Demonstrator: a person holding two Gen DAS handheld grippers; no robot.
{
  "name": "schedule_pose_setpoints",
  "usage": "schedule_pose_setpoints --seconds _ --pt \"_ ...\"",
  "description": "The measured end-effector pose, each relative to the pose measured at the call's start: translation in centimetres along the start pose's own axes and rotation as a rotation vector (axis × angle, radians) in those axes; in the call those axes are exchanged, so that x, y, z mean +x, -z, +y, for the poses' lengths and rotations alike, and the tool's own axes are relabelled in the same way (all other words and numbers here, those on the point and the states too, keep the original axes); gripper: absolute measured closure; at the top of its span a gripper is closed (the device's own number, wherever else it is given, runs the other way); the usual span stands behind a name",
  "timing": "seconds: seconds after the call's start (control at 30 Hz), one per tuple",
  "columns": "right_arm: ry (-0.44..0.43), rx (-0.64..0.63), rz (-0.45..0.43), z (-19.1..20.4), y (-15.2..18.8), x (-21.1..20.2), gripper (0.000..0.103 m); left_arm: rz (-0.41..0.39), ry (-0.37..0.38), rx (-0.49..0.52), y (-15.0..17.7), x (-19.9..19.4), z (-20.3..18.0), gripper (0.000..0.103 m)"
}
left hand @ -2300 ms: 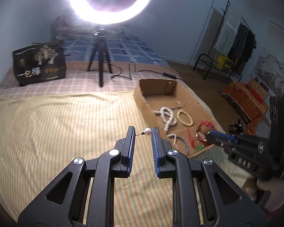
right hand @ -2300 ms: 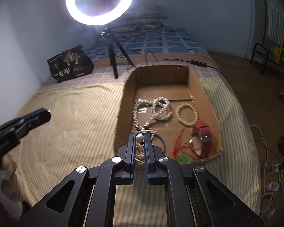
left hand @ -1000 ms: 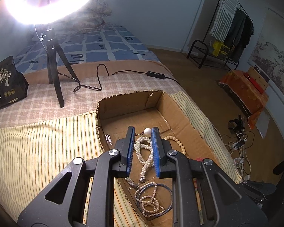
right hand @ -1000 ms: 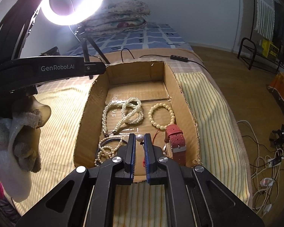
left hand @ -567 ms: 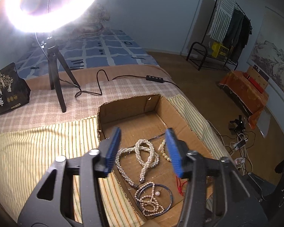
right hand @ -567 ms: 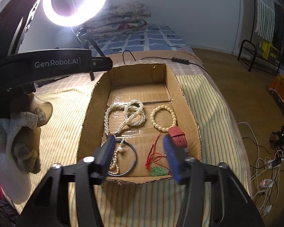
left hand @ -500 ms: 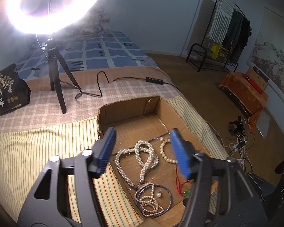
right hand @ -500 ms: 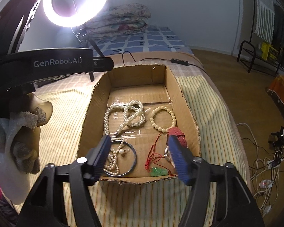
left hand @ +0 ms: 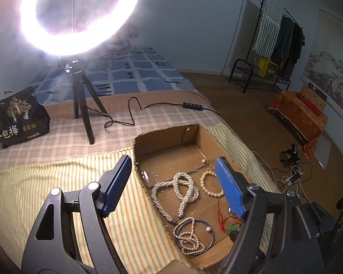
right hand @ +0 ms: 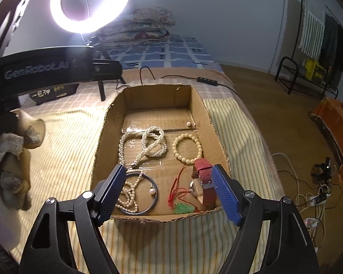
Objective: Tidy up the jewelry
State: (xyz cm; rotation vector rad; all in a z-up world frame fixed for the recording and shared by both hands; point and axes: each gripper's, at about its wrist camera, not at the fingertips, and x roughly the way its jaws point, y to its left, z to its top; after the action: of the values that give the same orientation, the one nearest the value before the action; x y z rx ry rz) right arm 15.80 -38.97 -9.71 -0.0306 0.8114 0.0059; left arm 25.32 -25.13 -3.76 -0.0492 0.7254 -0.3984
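Both pearls dropped into the box (right hand: 217, 137); each gripper's jaws opening, empty above

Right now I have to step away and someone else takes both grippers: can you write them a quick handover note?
Left gripper: jaws opening, nothing between them, above the cardboard box.
Right gripper: jaws opening, empty, over the box's near end.
In the box: long pearl necklace, beaded bracelet, red-strap watch, green pendant on red cord, dark bangle around a small pearl strand, two loose pearl pieces.
Done: all visible jewelry is in the box.
Left: probably only tidying it.
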Motion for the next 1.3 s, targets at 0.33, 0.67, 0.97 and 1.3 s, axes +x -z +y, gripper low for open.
schedule_pose_setpoints --seconds 0.33,0.67,0.97,1.3 --pt "0.029 -0.002 -0.050 1.2 -0.8 -2.9 0.025 -0.050 -0.016 0.007 -0.1 -4.5 1.6 0.025" --pt "0.051 0.007 -0.109 2.3 -1.3 -6.4 0.024 -0.117 -0.003 0.015 0.3 -11.0 3.4 0.024" --pt "0.100 0.015 -0.163 3.3 -1.1 -9.4 0.023 -0.149 -0.024 0.017 2.3 -16.6 4.5 0.018" --pt "0.151 -0.003 -0.237 4.4 -0.8 -12.4 0.023 -0.218 -0.057 0.066 4.9 -21.1 3.9 0.003"
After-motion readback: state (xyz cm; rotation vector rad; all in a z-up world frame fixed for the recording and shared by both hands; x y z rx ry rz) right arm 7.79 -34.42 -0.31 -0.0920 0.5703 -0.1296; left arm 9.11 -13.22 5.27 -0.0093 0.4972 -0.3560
